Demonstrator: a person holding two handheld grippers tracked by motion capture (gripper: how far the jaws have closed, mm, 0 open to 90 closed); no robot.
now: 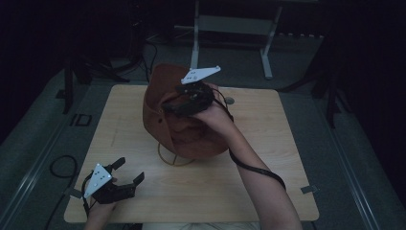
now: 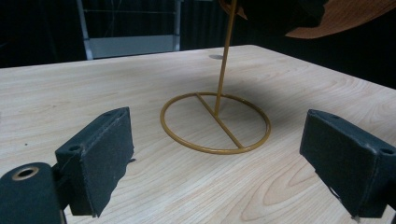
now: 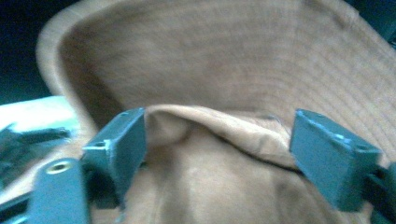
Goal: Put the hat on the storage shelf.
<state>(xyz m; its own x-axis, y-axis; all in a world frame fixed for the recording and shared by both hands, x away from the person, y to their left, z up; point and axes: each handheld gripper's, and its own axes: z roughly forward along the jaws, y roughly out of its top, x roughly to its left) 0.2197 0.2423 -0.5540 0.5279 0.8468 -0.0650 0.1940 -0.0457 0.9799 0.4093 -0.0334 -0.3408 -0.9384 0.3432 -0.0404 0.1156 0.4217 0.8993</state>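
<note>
Resting on the wire stand [image 1: 174, 158] at mid-table [image 1: 268, 158], the brown hat [image 1: 165, 103] is seen in the high view, with the right gripper [image 1: 179, 106] at its crown.

From the left gripper view, the left gripper [image 2: 217, 161] is held idle, jaws apart.

From the right gripper view, jaws are spread around a fold, unpressed; placement is judged done, withdrawal left.

Both grippers, left gripper [image 1: 125, 176] and right gripper [image 1: 179, 103], are black (white three-cornered plates on top), with padded rectangular jaws.

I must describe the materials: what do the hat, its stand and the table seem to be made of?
Hat: soft brown woven fabric, matte; it creases and shows stitched rows on the brim. Stand: thin metal rod, probably, with a golden painted finish. Table: light wood or wood-look laminate, smooth, with visible grain.
</note>
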